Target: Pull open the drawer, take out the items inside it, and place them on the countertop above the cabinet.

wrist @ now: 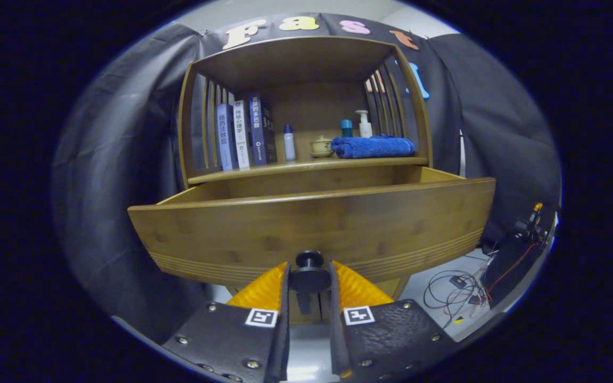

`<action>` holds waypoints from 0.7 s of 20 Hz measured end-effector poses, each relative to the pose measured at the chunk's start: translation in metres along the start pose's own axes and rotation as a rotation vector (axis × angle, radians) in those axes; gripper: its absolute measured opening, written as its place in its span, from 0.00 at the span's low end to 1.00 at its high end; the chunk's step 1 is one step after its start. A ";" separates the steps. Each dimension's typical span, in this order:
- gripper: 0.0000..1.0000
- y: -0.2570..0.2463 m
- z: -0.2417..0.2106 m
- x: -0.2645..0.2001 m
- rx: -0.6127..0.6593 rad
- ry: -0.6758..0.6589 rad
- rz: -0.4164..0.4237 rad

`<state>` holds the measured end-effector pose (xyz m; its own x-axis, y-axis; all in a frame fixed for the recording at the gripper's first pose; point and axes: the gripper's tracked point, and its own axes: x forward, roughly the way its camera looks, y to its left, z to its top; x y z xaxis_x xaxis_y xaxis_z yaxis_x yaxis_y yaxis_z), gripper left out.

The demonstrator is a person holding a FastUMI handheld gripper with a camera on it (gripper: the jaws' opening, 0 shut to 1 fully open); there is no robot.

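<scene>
The fingers clamp narrowly on the dark knob of the pulled-out drawer (its front lying crosswise, facing the gripper).

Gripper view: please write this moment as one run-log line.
wooden drawer: pulled open | tongs: shut on round dark drawer knob | drawer contents: hidden

Wooden drawer with a smooth, satin grain (ridged grooves near its base); above it, a plush cloth towel and glossy books.
</scene>
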<state>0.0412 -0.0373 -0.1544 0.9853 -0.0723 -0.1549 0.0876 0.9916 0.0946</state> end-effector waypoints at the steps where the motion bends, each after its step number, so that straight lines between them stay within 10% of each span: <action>1: 0.31 -0.001 0.001 -0.001 0.011 -0.011 -0.013; 14: 0.23 0.004 -0.010 -0.026 -0.074 0.016 0.037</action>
<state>0.0149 -0.0301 -0.1596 0.9851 -0.0342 -0.1686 0.0394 0.9988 0.0275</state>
